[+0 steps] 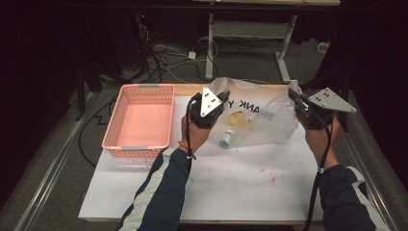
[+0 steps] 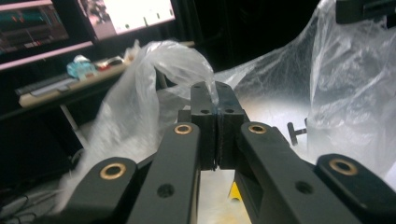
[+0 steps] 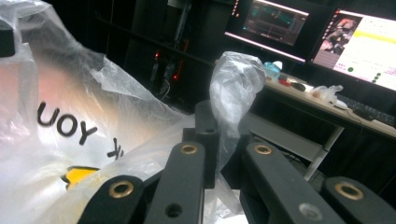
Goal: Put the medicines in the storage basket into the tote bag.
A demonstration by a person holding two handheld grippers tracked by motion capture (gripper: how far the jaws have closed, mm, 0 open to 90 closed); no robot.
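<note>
The left gripper (image 1: 222, 96) has its black jaws pressed together on a fold of the thin, clear plastic bag with black lettering (image 1: 262, 120); in the left gripper view the film (image 2: 154, 70) bunches up past the clamped tips (image 2: 215, 100). The right gripper (image 1: 294, 96) is likewise closed, pinching the bag's other top edge, and in the right gripper view a twisted tuft of plastic (image 3: 233, 79) stands up between its jaws (image 3: 219, 126).

The bag hangs between the two grippers, its mouth stretched from one to the other and its lower part resting on the white tabletop (image 1: 240, 183). Inside it, below and between the grippers, lie a yellow item (image 1: 237, 120) and a small pale green-capped bottle (image 1: 227, 140).

Just beside the left gripper, on its outer side, sits the pink perforated plastic basket (image 1: 140, 120), near but apart from the bag. The table's far edge runs close behind both grippers; toward the person the tabletop lies bare. The right gripper hangs close to the table's right edge.
</note>
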